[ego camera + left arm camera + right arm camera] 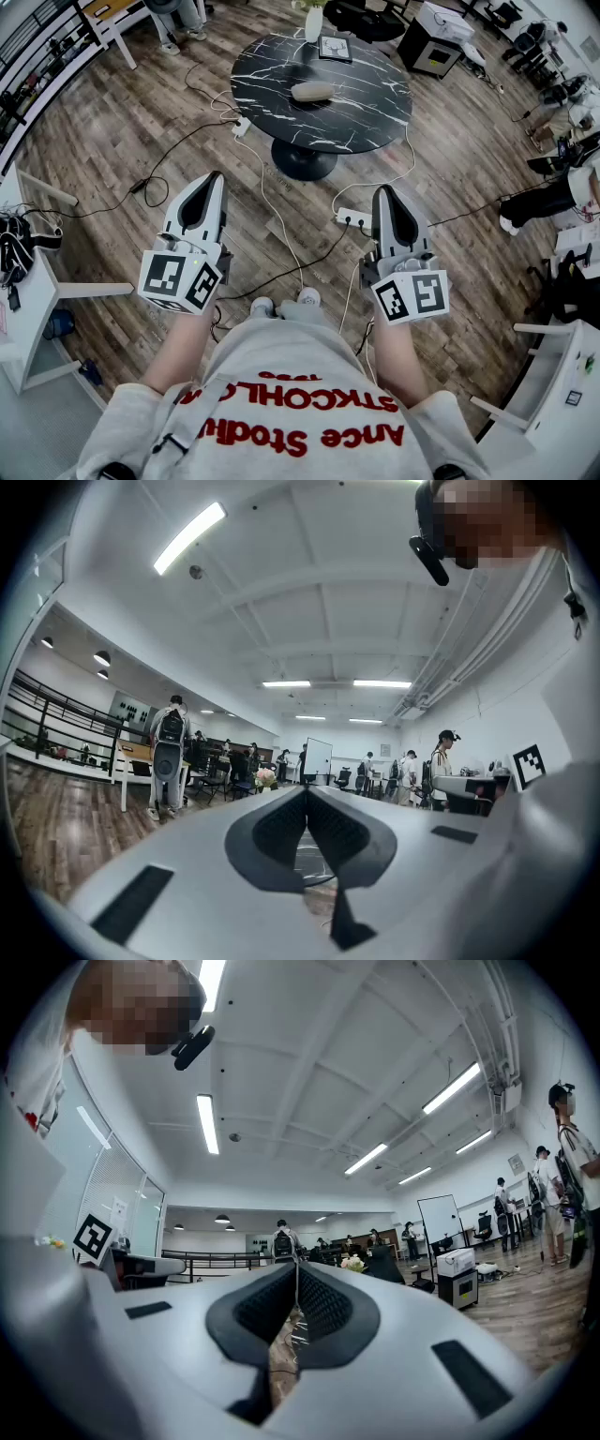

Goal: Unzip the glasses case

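Case [312, 91], a pale oval thing, lay on its own near the middle of the round black table [375, 103], well apart from both grippers. Its zip and pull were too small to make out from the head view. A vase [313, 23] stood at the far rim, clear of the case.

The person stood back from the table with floor between. The left gripper [216, 180] and the right gripper [383, 193] were held out side by side, roughly level and aimed toward the table. Each gripper view showed its jaws pressed together with nothing between them, so both were closed and empty.

The step in hand seemed to be the approach, with no unzipping begun. To do it well, the person would likely need to step up to the rim, minding the cables [272, 216] and power strip [350, 217] on the floor. Both pairs of jaws would have to open before contact. One gripper should probably pin or clamp the case body so it could not slide on the smooth top. The other should find the pull and pinch it squarely. Drawing it along the line of the zip, rather than lifting, looked the safer course, since a light case might skid or tip.
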Demonstrator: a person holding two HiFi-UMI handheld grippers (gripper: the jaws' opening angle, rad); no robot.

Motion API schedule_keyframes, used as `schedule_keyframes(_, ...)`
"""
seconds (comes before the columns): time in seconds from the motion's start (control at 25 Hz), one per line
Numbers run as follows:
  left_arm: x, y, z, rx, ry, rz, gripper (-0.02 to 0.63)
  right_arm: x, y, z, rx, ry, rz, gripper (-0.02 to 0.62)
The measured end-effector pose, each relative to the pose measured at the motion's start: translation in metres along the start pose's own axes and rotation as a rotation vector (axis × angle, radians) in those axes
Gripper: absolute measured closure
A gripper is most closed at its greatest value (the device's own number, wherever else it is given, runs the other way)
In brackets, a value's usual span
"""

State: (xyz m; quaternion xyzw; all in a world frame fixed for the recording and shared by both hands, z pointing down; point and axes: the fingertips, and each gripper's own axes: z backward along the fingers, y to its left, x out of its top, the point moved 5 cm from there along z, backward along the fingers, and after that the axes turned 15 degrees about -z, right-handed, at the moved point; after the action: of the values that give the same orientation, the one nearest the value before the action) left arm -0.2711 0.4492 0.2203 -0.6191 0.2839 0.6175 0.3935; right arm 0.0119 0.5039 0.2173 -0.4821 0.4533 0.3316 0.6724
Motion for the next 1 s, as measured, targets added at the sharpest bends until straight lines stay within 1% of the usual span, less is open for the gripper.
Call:
schedule_keyframes(0.36,-0.004,-0.013,-0.022,0.020,0.014,-0.006,0.597,0.006,-0.027,-0.003,0.004,0.006,-0.011,0.574)
schedule_keyframes(0.52,-0.008,-0.018,-0.034,0.031,0.020,0.003,0.597,0.010,-0.039,-0.008,0.029,0.002,-0.034,0.574)
schedule_keyframes(0.68,-0.011,-0.023,-0.045,0.045,0.025,0.006,0.597,0.015,-0.051,-0.014,0.053,0.010,-0.028,0.574)
schedule_keyframes(0.88,-0.013,-0.024,-0.054,0.084,0.021,0.008,0.597,0.018,-0.071,-0.022,0.087,0.023,-0.039,0.574)
schedule_keyframes(1.0,-0.013,-0.027,-0.053,0.120,0.035,0.014,0.597,0.019,-0.081,-0.025,0.108,0.038,-0.040,0.574)
